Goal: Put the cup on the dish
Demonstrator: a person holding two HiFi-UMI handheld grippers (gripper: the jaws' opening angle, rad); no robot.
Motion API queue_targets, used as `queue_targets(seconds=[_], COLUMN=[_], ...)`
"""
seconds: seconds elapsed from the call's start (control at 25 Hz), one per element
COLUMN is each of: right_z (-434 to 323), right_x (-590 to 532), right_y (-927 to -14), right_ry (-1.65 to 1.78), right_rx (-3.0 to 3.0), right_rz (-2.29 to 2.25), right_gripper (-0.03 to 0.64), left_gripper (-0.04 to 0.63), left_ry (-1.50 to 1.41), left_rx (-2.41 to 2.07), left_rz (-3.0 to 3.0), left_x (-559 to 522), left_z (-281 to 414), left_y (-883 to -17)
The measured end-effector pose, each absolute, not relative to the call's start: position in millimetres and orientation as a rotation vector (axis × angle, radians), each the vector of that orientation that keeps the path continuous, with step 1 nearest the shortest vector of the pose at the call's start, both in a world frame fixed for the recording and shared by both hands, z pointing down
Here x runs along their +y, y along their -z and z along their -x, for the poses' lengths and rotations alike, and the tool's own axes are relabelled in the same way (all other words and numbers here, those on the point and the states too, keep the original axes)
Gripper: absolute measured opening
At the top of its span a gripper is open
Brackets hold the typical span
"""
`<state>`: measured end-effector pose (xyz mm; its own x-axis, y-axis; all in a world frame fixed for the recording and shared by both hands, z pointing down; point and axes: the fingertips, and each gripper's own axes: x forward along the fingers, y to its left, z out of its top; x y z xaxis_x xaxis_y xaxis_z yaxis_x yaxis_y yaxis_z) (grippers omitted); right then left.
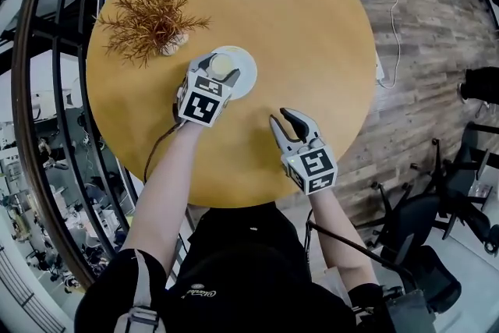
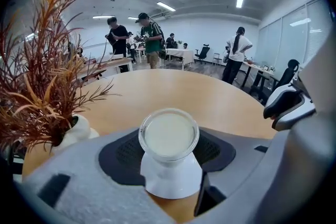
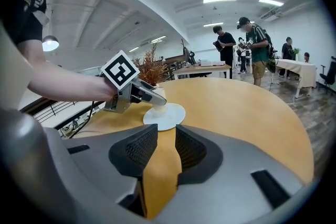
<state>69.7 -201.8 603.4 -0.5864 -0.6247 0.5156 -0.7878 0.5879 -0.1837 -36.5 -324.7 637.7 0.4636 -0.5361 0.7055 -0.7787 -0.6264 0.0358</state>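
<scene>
A small pale cup [image 1: 221, 64] with a milky top stands on the white dish [image 1: 245, 79] on the round wooden table [image 1: 304, 19]. My left gripper [image 1: 222, 58] reaches over the dish, shut on the cup, with one dark pad against each side of it. In the left gripper view the cup [image 2: 168, 135] fills the gap between the pads, and the dish [image 2: 170, 183] shows under it. My right gripper [image 1: 285, 122] hovers over bare table nearer the front edge, open and holding nothing. From the right gripper view [image 3: 166, 152] I see the dish [image 3: 169, 117] and the left gripper [image 3: 149, 96] ahead.
A dried rust-coloured plant [image 1: 148, 12] in a small white pot stands just left of the dish, close to my left gripper. A curved black railing [image 1: 35, 90] runs along the table's left side. People stand at desks far across the room [image 2: 149, 39].
</scene>
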Motion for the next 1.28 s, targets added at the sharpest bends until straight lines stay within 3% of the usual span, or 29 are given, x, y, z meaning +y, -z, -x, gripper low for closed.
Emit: queue_targets(seconds=[1.28], right_z=[-70], right_x=[-199], right_y=[-610], right_ry=[-0.597], right_rx=[-2.421], right_rz=[-1.136], right_gripper=[0.094], left_gripper=[0.267], left_ry=[-1.026], left_rx=[-1.106], left_rz=[-2.373], left_x=[-317], left_z=[34], left_y=[-664])
